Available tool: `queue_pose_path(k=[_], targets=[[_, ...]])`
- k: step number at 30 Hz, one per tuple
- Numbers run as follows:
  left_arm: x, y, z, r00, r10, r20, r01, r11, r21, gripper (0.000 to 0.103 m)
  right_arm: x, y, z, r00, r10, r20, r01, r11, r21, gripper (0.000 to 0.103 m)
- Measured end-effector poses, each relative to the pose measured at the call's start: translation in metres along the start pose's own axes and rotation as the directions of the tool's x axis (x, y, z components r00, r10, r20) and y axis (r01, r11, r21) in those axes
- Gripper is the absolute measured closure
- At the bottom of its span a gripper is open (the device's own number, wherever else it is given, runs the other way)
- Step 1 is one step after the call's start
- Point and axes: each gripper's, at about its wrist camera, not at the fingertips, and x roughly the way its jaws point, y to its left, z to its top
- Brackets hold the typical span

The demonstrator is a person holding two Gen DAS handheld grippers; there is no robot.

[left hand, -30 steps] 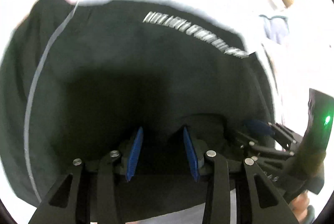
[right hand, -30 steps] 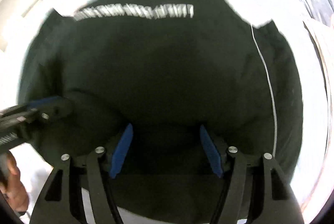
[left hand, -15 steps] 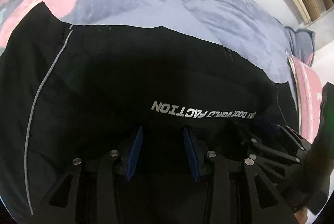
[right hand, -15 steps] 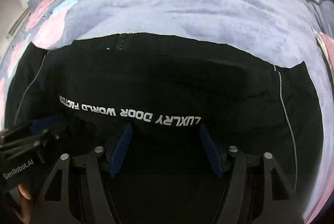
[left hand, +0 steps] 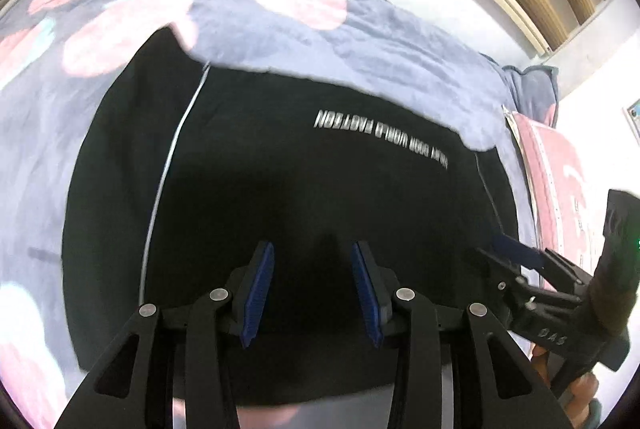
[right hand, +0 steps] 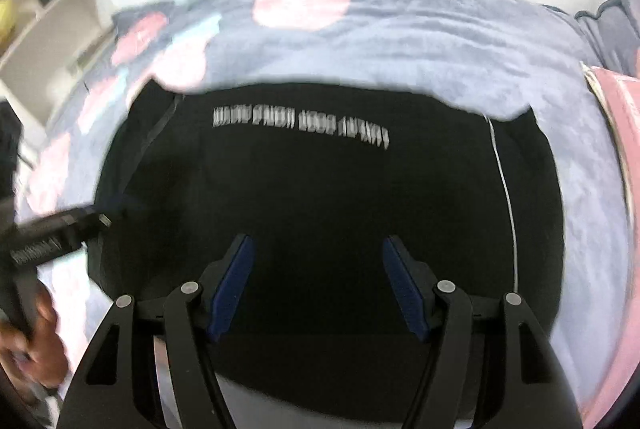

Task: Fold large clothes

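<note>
Since half a second ago the white lettering [left hand: 382,139] has slid away from your fingers toward the far edge of the black garment [left hand: 280,189], and the quilt [left hand: 400,41] shows wider around it; both views are smeared with motion.

You have the garment lying folded on the flowered quilt of the bed, lettering across its far part and a thin pale stripe [left hand: 166,181] running down one side. Judge it soft, limp and light: it will sag and slide on itself, so take it at an edge or corner through all layers, not mid-panel, and lift both ends together.

Your left gripper [left hand: 314,289] has its blue fingers [left hand: 258,293] partly apart over the near part of the cloth; nothing sits pinched between them. Your right gripper [right hand: 316,285] stands wider apart, its fingers [right hand: 234,283] likewise over black cloth with a clear gap. Whether any tip brushes the fabric you cannot tell.
</note>
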Motion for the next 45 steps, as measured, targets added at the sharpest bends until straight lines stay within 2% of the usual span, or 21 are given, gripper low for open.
queue_pose_path(k=[3,6,8,11,19,21,25,27,29,31,35,37,40,45], targets=[[0.030,0.008,-0.020,0.997,0.030,-0.078,-0.032,0.999,-0.027,0.062,0.037,0.000,-0.022,0.992,-0.052,-0.115,0.053,0.999,0.003,0.033],[0.054,0.014,-0.034,0.995,0.044,-0.086,-0.047,0.998,-0.041,0.062,0.057,-0.002,-0.030,0.988,-0.053,-0.146,0.058,0.998,0.034,0.033],[0.061,0.014,-0.033,0.995,0.052,-0.084,-0.057,0.997,-0.053,0.061,0.059,-0.001,-0.029,0.987,-0.066,-0.149,0.071,0.997,0.030,0.033],[0.063,0.007,-0.031,0.992,0.077,-0.098,-0.079,0.997,-0.017,0.061,0.061,-0.001,-0.032,0.987,-0.062,-0.151,0.068,0.997,0.037,0.033],[0.063,-0.001,-0.030,0.994,0.075,-0.080,-0.075,0.997,0.006,0.061,0.065,0.003,-0.049,0.989,-0.066,-0.135,0.072,0.997,0.040,0.033],[0.057,-0.005,-0.032,0.994,0.078,-0.082,-0.076,0.997,0.025,0.061,0.062,0.002,-0.039,0.988,-0.059,-0.141,0.066,0.997,0.049,0.033],[0.032,-0.016,-0.036,0.995,0.059,-0.079,-0.055,0.997,0.050,0.061,0.032,0.000,-0.042,0.990,-0.030,-0.134,0.038,0.998,0.057,0.033],[0.016,-0.024,-0.046,0.997,0.045,-0.060,-0.040,0.996,0.075,0.061,0.005,0.006,-0.053,0.997,0.034,-0.070,-0.031,0.998,0.047,0.033],[0.009,-0.030,-0.056,0.997,0.046,-0.054,-0.041,0.995,0.093,0.061,0.000,0.013,-0.063,0.997,0.028,-0.073,-0.026,0.999,0.025,0.033],[0.020,-0.032,-0.065,0.994,0.078,-0.081,-0.069,0.992,0.102,0.060,0.014,0.013,-0.076,0.994,-0.008,-0.112,0.010,1.000,0.017,0.033],[0.056,-0.017,-0.069,0.985,0.092,-0.149,-0.088,0.995,0.036,0.060,0.045,0.001,-0.081,0.986,0.019,-0.164,-0.007,0.997,0.074,0.033],[0.065,-0.012,-0.065,0.984,0.080,-0.162,-0.079,0.997,0.016,0.060,0.049,0.001,-0.082,0.987,0.011,-0.158,-0.001,0.998,0.060,0.033],[0.069,-0.018,-0.063,0.980,0.101,-0.171,-0.092,0.994,0.056,0.059,0.049,0.003,-0.085,0.989,0.009,-0.146,-0.005,1.000,0.031,0.029],[0.069,-0.021,-0.068,0.986,0.092,-0.141,-0.084,0.995,0.059,0.059,0.049,0.017,-0.092,0.994,-0.004,-0.107,0.003,1.000,-0.009,0.021]])
